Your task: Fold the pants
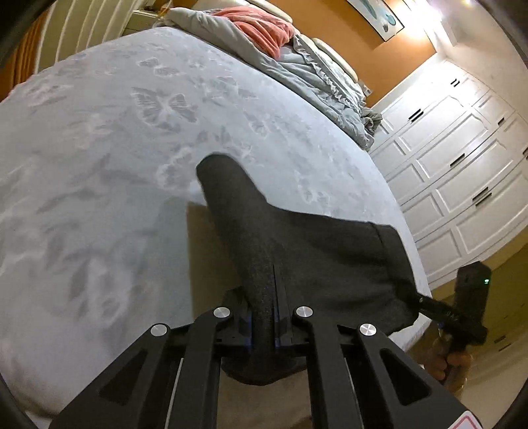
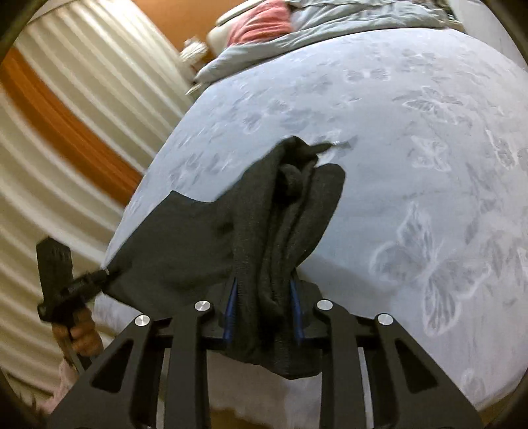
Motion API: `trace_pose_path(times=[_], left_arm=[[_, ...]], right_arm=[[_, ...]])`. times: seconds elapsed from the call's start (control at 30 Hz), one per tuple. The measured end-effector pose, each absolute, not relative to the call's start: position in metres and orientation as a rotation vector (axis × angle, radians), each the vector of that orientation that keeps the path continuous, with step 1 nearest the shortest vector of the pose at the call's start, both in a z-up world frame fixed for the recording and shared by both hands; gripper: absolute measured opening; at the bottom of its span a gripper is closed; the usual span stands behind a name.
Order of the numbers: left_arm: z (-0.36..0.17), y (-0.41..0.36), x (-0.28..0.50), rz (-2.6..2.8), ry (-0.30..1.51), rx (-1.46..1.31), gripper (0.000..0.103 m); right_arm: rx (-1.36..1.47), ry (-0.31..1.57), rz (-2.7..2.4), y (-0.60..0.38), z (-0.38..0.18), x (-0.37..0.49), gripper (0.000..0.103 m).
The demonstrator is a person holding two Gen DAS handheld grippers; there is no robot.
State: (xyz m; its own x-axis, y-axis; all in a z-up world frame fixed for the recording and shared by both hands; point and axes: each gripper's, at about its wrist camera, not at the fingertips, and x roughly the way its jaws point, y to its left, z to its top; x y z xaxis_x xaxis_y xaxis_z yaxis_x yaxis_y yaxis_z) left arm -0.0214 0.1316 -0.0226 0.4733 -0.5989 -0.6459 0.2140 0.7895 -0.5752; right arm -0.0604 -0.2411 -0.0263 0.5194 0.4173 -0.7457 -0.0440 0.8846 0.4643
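Note:
Dark grey pants (image 1: 313, 257) hang stretched between my two grippers above the near edge of the bed. My left gripper (image 1: 264, 326) is shut on one bunched end of the pants. My right gripper (image 2: 264, 313) is shut on the other end, where the pants (image 2: 204, 237) fold in several thick layers. Each gripper shows in the other's view: the right gripper (image 1: 425, 302) at the lower right of the left wrist view, the left gripper (image 2: 99, 275) at the lower left of the right wrist view, each held by a hand.
The bed (image 1: 132, 148) has a pale blue sheet with a butterfly pattern. A crumpled grey quilt (image 1: 297, 72) and pink blanket (image 1: 264, 29) lie at its head. White wardrobe doors (image 1: 455, 171) stand on one side, striped curtains (image 2: 66, 132) on the other.

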Motion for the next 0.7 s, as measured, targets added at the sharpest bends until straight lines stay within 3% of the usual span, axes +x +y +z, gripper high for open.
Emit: trace_pose_path(times=[0.03, 0.07, 0.1, 0.17, 0.23, 0.3, 0.5, 0.6, 0.63, 0.67, 0.7], left_arm=[[-0.031, 0.138, -0.03, -0.505, 0.973, -0.445, 0.011], [-0.045, 0.142, -0.037, -0.471, 1.017, -0.423, 0.012], [-0.054, 0.144, -0.04, -0.441, 1.049, -0.419, 0.021], [-0.059, 0.149, -0.052, -0.411, 1.026, -0.467, 0.037], [-0.051, 0.149, -0.058, -0.4, 0.965, -0.441, 0.064], [-0.052, 0.148, -0.058, -0.363, 0.937, -0.417, 0.078], [-0.095, 0.139, -0.033, -0.367, 1.135, -0.552, 0.078], [-0.094, 0.123, -0.027, -0.391, 1.124, -0.494, 0.072], [-0.093, 0.12, -0.027, -0.405, 1.128, -0.485, 0.05], [-0.094, 0.118, -0.026, -0.397, 1.136, -0.471, 0.043], [-0.095, 0.119, -0.027, -0.393, 1.139, -0.473, 0.027]], right_arm=[[0.368, 1.044, 0.256, -0.235, -0.041, -0.066, 0.044], [0.328, 1.075, 0.199, -0.233, -0.053, -0.069, 0.066], [0.309, 1.094, 0.147, -0.233, -0.063, -0.073, 0.081], [0.385, 1.095, 0.138, -0.238, -0.076, -0.083, 0.081], [0.476, 1.083, 0.148, -0.241, -0.08, -0.09, 0.085], [0.51, 1.072, 0.164, -0.238, -0.085, -0.093, 0.089], [0.565, 1.081, 0.204, -0.23, -0.1, -0.09, 0.092], [0.553, 1.052, 0.192, -0.224, -0.103, -0.089, 0.091], [0.532, 1.043, 0.183, -0.221, -0.103, -0.088, 0.088], [0.513, 1.043, 0.175, -0.22, -0.104, -0.088, 0.068], [0.509, 1.039, 0.176, -0.219, -0.103, -0.087, 0.056]])
